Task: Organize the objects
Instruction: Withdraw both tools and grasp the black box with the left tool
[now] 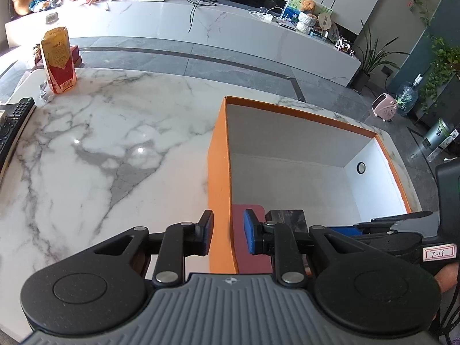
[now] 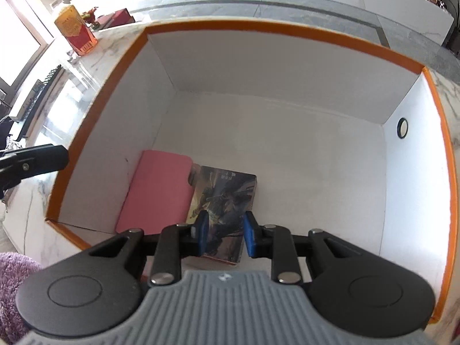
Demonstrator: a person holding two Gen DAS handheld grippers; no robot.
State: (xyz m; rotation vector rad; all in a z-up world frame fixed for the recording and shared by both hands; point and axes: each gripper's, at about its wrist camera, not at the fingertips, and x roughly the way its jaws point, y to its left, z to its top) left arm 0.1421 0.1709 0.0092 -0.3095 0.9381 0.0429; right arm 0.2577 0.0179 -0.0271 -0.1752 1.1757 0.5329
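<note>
Box (image 2: 287, 66), orange outside and white inside, sits open on the marble table (image 1: 100, 143), and that is where I am sorting things. Two items already lie flat on its floor at the near left corner: a pink case (image 2: 158, 189) against the left wall and a dark illustrated book (image 2: 227, 198) touching its right edge.

My right gripper (image 2: 224, 235) hangs low inside the box over the book's near end, pads apart to either side and nothing clamped. I judge the book is just being set down, so I should lift straight up, keeping the pads off its cover so it stays square beside the case.

My left gripper (image 1: 228, 233) straddles the box's left wall (image 1: 218, 172), one pad outside and one inside, open and not pinching; closing gently there would steady the box.

Elsewhere, a red-and-yellow bag (image 1: 59, 60) stands at the table's far left and a remote (image 1: 14, 120) lies at the left edge, both well apart from the box. Only the wall obstructs the way in.
</note>
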